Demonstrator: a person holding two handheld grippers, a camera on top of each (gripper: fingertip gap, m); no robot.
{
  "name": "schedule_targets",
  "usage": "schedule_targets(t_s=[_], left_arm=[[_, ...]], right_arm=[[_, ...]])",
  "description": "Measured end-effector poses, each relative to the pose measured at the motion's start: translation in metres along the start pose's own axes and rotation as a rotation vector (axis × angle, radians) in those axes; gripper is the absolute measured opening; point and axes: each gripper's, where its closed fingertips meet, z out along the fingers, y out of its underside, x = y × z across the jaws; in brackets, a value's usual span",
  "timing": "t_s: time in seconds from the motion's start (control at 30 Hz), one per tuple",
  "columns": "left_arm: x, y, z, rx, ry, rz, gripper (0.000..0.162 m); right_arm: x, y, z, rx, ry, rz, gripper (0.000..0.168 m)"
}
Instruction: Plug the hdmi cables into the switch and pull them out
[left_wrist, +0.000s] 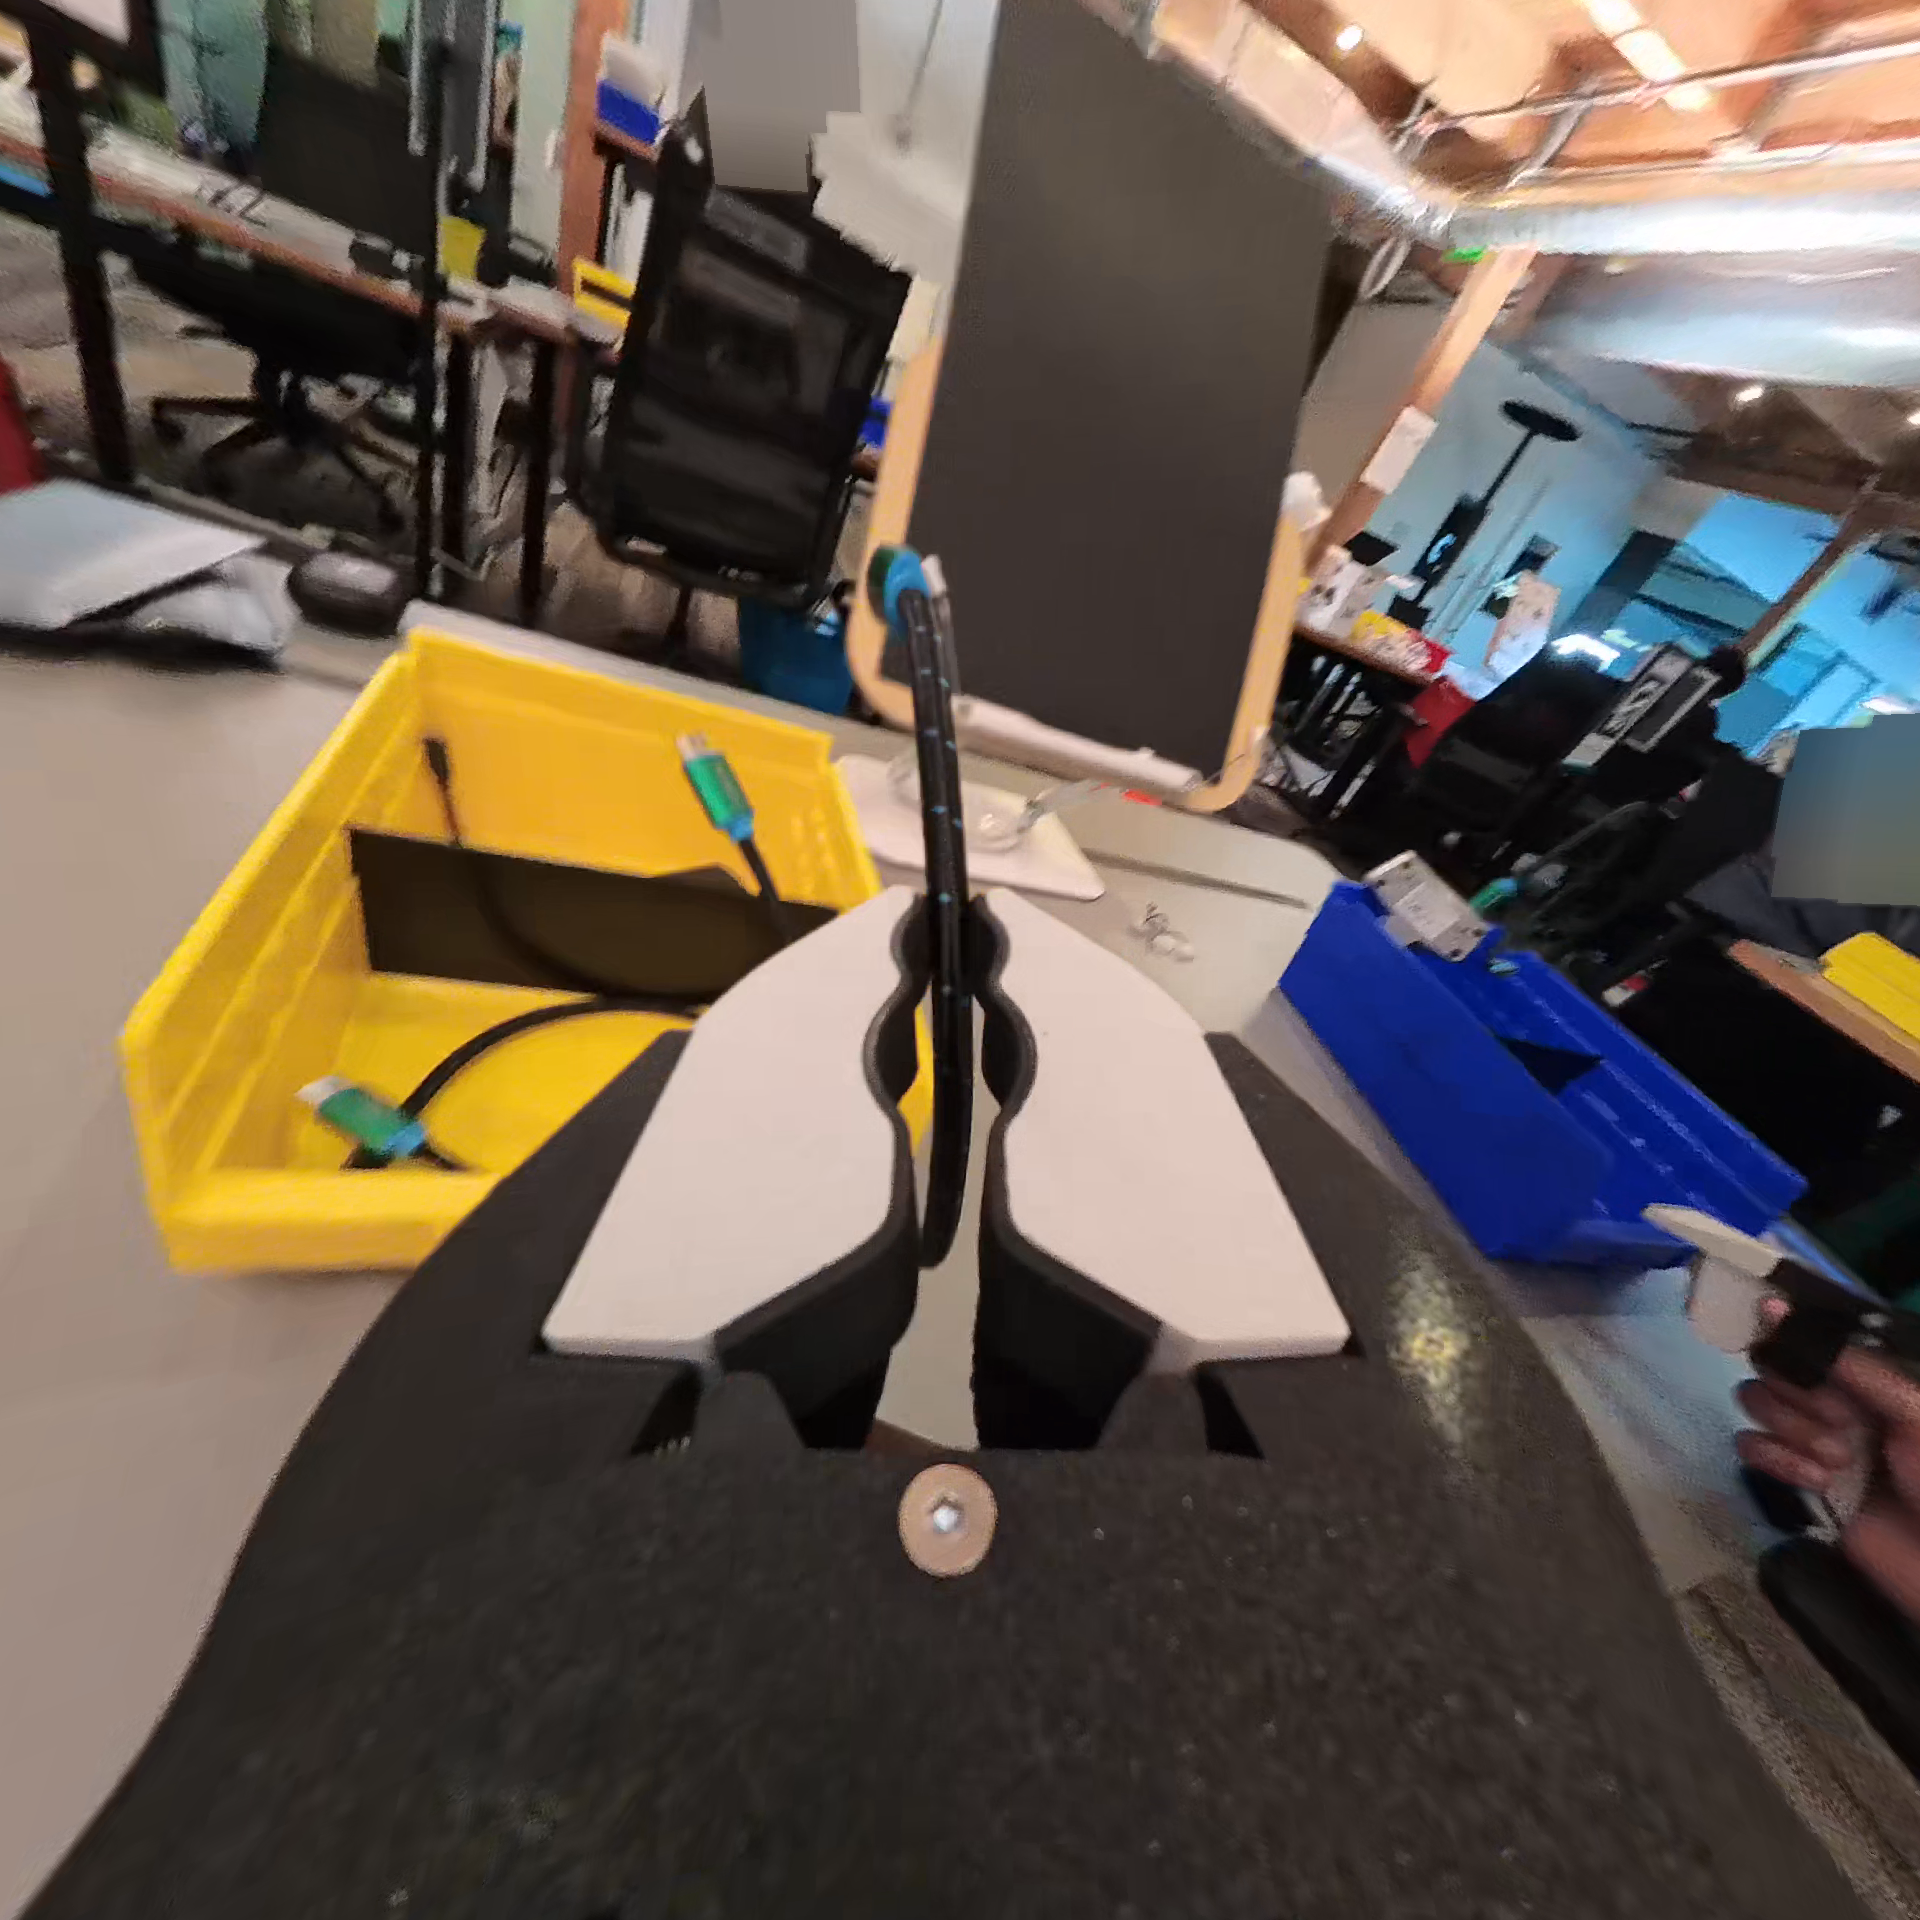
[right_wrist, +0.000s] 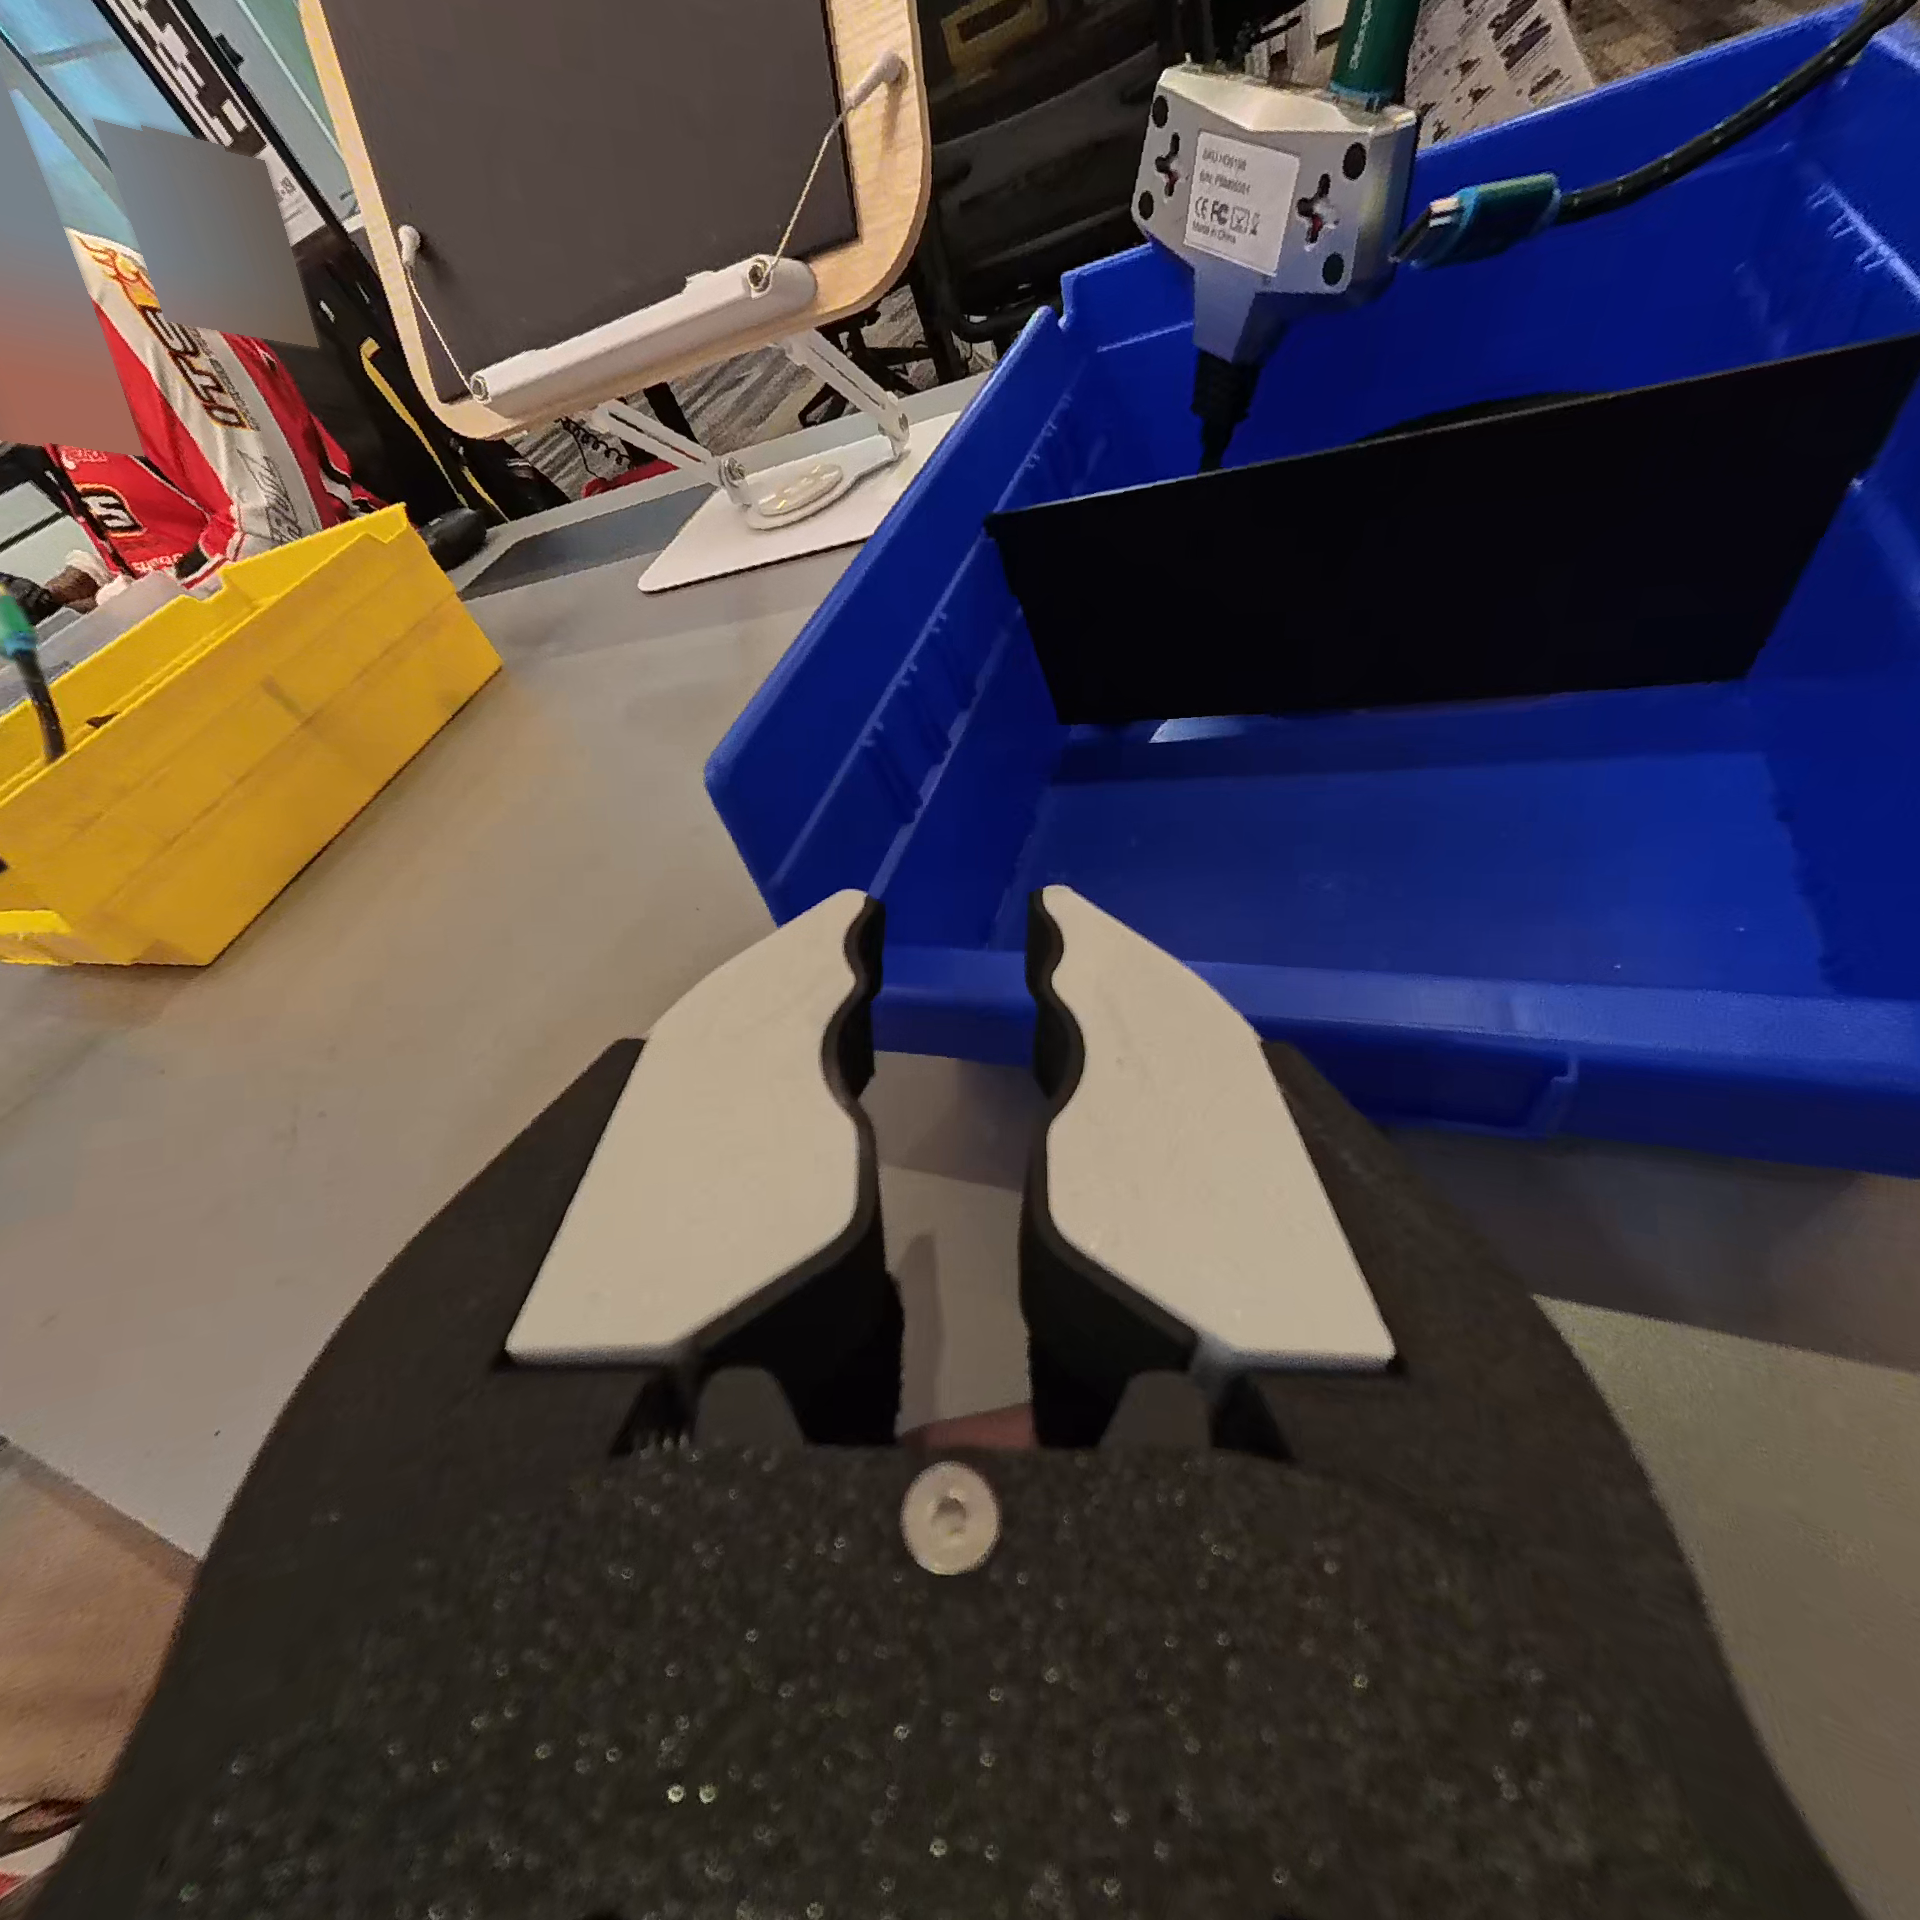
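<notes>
The switch (right_wrist: 1273, 203), a small silver box, is propped at the far rim of the blue bin (right_wrist: 935, 665), with one green plug already seated in its top and a second teal plug (right_wrist: 1486, 218) lying at its side; whether that one is fully home cannot be told. The left gripper (left_wrist: 948, 935) has its jaws pinched tight on a black cable (left_wrist: 940, 831), which stands up from the fingertips and ends in a green plug (left_wrist: 896, 582) held above the table. The grip is on the cord, not the plug body, so the plug will probably wobble; a good insertion calls for squaring the connector to a free port, going in slowly and straight, and perhaps regripping closer to the head. The right gripper (right_wrist: 956, 935) sits with jaws parted by a modest gap and nothing between them, just short of the blue bin's near wall; it looks well placed to brace the switch, which is light and likely to slide back when pushed. Only the left view shows the held cable and the yellow bin (left_wrist: 260, 935) with two more green plugs and a black divider. Only the right view shows the switch's labelled underside, its ports' surroundings and the blue bin's own divider (right_wrist: 1455, 540).
</notes>
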Motion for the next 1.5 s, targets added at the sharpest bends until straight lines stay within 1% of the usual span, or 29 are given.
schedule_targets(t_s=[0.1, 0.17, 0.2, 0.27, 0.33, 0.4, 0.43, 0.5, 0.57, 0.6, 0.67, 0.77, 0.8, 0.87, 0.93, 1.0, 1.1, 1.13, 1.17, 1.23, 1.27, 1.3, 1.37, 1.43, 1.5], left_arm=[[0.038, -0.025, 0.001, 0.11, 0.141, -0.072, 0.007], [0.067, -0.038, -0.002, 0.197, 0.287, -0.168, 0.006], [0.079, -0.04, -0.002, 0.227, 0.352, -0.229, 0.006], [0.096, -0.028, 0.007, 0.217, 0.443, -0.381, 0.007], [0.107, 0.006, 0.026, 0.152, 0.481, -0.505, 0.006], [0.116, 0.054, 0.046, 0.046, 0.463, -0.589, 0.007], [0.121, 0.08, 0.055, -0.01, 0.439, -0.584, 0.007], [0.125, 0.128, 0.068, -0.114, 0.353, -0.514, 0.007], [0.124, 0.164, 0.075, -0.206, 0.27, -0.484, 0.007], [0.124, 0.177, 0.076, -0.256, 0.243, -0.488, 0.007], [0.121, 0.204, 0.075, -0.377, 0.155, -0.405, 0.007], [0.114, 0.226, 0.072, -0.478, 0.064, -0.307, 0.008], [0.116, 0.232, 0.071, -0.515, 0.066, -0.282, 0.01], [0.121, 0.24, 0.066, -0.584, 0.086, -0.225, 0.026], [0.115, 0.238, 0.06, -0.6, 0.079, -0.128, 0.038], [0.101, 0.224, 0.052, -0.559, 0.059, -0.013, 0.038], [0.066, 0.189, 0.041, -0.467, 0.044, 0.181, 0.036], [0.052, 0.179, 0.037, -0.445, 0.041, 0.222, 0.035], [0.032, 0.169, 0.033, -0.418, 0.006, 0.244, 0.034], [-0.005, 0.153, 0.025, -0.331, -0.069, 0.203, 0.034], [-0.02, 0.147, 0.021, -0.315, -0.103, 0.131, 0.034], [-0.027, 0.14, 0.017, -0.313, -0.109, 0.049, 0.035], [-0.035, 0.125, 0.012, -0.238, -0.092, -0.047, 0.034], [-0.045, 0.12, 0.007, -0.215, -0.11, -0.082, 0.034], [-0.046, 0.123, 0.007, -0.236, -0.099, -0.076, 0.034]], right_arm=[[-0.001, 0.0, -0.001, -0.002, -0.004, 0.002, 0.025], [-0.001, 0.0, -0.001, 0.001, -0.002, -0.003, 0.025], [-0.001, 0.0, -0.001, 0.0, -0.002, -0.005, 0.025], [-0.001, 0.0, -0.001, 0.0, -0.001, -0.007, 0.025], [-0.001, 0.001, 0.0, -0.004, -0.002, -0.009, 0.025], [-0.002, 0.001, 0.0, -0.004, -0.003, -0.012, 0.025], [-0.002, 0.001, 0.0, -0.006, -0.003, -0.015, 0.025], [-0.002, 0.0, 0.0, -0.002, 0.0, -0.021, 0.025], [-0.002, 0.0, 0.0, -0.002, 0.003, -0.027, 0.025], [-0.002, 0.0, -0.001, -0.003, 0.001, -0.028, 0.025], [-0.003, 0.0, -0.001, -0.003, 0.003, -0.035, 0.025], [-0.003, 0.001, -0.001, -0.005, 0.005, -0.04, 0.025], [-0.003, 0.001, -0.001, -0.007, 0.004, -0.041, 0.025], [-0.002, 0.001, -0.001, -0.006, 0.006, -0.042, 0.025], [-0.002, 0.001, 0.0, -0.006, 0.007, -0.041, 0.025], [-0.002, 0.001, 0.0, -0.007, 0.007, -0.04, 0.025], [-0.003, 0.001, 0.001, -0.005, 0.005, -0.057, 0.025], [-0.004, 0.0, 0.001, -0.002, 0.006, -0.073, 0.025], [-0.006, 0.0, 0.002, 0.002, 0.008, -0.095, 0.025], [-0.012, -0.002, 0.004, 0.015, 0.006, -0.149, 0.026], [-0.016, -0.003, 0.006, 0.022, -0.001, -0.178, 0.026], [-0.021, -0.004, 0.008, 0.025, -0.012, -0.204, 0.026], [-0.032, -0.004, 0.013, 0.028, -0.043, -0.244, 0.026], [-0.043, -0.003, 0.018, 0.033, -0.07, -0.288, 0.026], [-0.052, 0.001, 0.021, 0.025, -0.096, -0.331, 0.026]])
